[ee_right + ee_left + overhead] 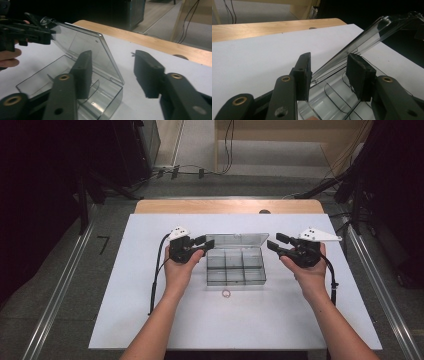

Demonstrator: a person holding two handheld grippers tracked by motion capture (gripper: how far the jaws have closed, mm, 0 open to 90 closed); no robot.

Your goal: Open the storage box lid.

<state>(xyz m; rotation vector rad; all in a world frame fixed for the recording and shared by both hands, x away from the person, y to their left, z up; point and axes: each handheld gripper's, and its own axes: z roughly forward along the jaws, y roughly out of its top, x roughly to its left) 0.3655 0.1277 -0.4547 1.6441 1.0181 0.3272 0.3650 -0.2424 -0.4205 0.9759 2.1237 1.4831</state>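
Both claws flank the open clear box on the white table (pixel 150 320).

My left claw (pixel 206 241) stands partly open with the raised lid (pixel 237 240) of the compartment box (pixel 235 268) between its pads; I cannot tell whether they press it. My right claw (pixel 274 242) hangs half open and empty, just beside the box's right end. A small ring (pixel 226 293) lies just in front of the box.

Clear plastic compartment box (pixel 235 268) sits between both grippers, its hinged lid (pixel 236 240) raised, the lid's edge standing between the left gripper's (pixel 204 241) jaws.
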